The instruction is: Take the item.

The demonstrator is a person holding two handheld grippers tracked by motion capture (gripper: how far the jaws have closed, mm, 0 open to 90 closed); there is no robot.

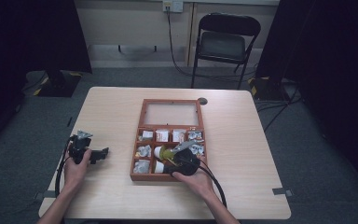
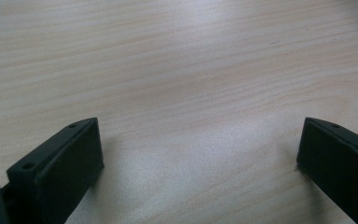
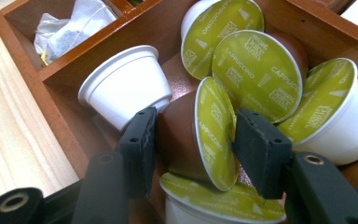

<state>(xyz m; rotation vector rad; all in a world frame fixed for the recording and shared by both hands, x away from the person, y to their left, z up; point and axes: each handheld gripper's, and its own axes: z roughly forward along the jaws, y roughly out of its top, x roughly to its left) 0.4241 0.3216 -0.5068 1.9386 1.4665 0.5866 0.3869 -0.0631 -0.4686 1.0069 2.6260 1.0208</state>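
A brown coffee capsule with a green Cappuccino lid lies on its side between the jaws of my right gripper. It rests on other capsules in a compartment of the wooden box. The pads stand close to its base and lid without visibly squeezing it. A white capsule lies upside down just left of it. In the high view the right gripper reaches into the box's lower middle compartments. My left gripper rests left of the box, jaws wide open over bare table.
The box's glass lid lies open flat toward the far side. Other compartments hold tea bags and sachets. A folding chair stands beyond the table.
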